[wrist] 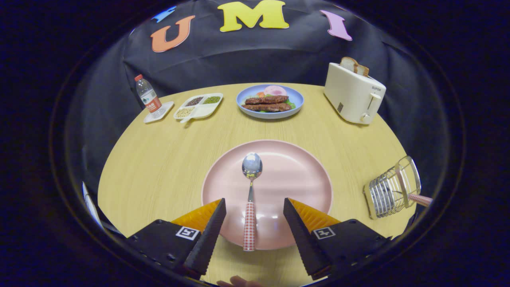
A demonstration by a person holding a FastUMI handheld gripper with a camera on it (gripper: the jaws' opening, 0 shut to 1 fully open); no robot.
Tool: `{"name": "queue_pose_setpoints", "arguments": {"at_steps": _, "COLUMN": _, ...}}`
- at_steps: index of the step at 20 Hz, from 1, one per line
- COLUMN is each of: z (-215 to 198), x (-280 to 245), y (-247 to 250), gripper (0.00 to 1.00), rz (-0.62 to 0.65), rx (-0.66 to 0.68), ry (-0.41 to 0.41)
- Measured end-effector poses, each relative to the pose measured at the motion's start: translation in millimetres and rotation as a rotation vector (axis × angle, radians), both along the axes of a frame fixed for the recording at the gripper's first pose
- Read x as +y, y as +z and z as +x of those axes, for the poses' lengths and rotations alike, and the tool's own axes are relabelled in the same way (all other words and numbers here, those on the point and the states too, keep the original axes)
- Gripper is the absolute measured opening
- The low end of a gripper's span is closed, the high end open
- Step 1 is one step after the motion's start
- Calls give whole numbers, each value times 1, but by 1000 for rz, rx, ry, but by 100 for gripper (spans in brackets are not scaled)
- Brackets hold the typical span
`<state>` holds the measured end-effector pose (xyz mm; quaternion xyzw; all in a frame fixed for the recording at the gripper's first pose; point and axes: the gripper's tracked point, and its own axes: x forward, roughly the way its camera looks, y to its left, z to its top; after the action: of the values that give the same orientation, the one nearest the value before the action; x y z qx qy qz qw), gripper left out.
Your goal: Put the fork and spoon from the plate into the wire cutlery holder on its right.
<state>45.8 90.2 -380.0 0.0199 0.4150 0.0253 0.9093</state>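
Gripper [254,207]: fingers spread wide, straddling the spoon's checked handle, touching nothing.
Spoon [251,187]: lay on the pink plate [303,175], frame centre.
Wire cutlery holder [392,187]: stood at lower right.

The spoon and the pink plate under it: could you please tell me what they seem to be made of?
Spoon: polished metal bowl, mirror-bright, with a red-checked handle, probably plastic. Pink plate: likely matte plastic or melamine, showing only soft glare. The open hand-held gripper straddles the handle.

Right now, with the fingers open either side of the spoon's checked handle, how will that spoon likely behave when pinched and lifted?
The spoon looks rigid, so it should lift without bending. Its shiny bowl probably outweighs the slim handle, so it may tip bowl-down. On the smooth pink plate it could skid if the gripper closes off-centre.
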Motion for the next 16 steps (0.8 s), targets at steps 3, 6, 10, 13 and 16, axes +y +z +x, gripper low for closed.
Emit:
{"name": "queue_pose_setpoints", "arguments": {"at_steps": 3, "z": 2, "x": 7, "y": -11, "gripper": 80, "rz": 9, "rx": 9, "ry": -33}}
{"name": "queue_pose_setpoints", "arguments": {"at_steps": 6, "z": 5, "x": 10, "y": -19, "gripper": 52, "rz": 4, "rx": 20, "ry": -76}}
{"name": "queue_pose_setpoints", "arguments": {"at_steps": 10, "z": 3, "x": 4, "y": -26, "gripper": 26, "rz": -41, "rx": 39, "ry": -102}}
{"name": "queue_pose_setpoints", "arguments": {"at_steps": 13, "z": 2, "x": 4, "y": -28, "gripper": 13, "rz": -61, "rx": 53, "ry": -109}}
{"name": "queue_pose_setpoints", "arguments": {"at_steps": 16, "z": -1, "x": 0, "y": -21, "gripper": 6, "rz": -80, "rx": 54, "ry": -88}}
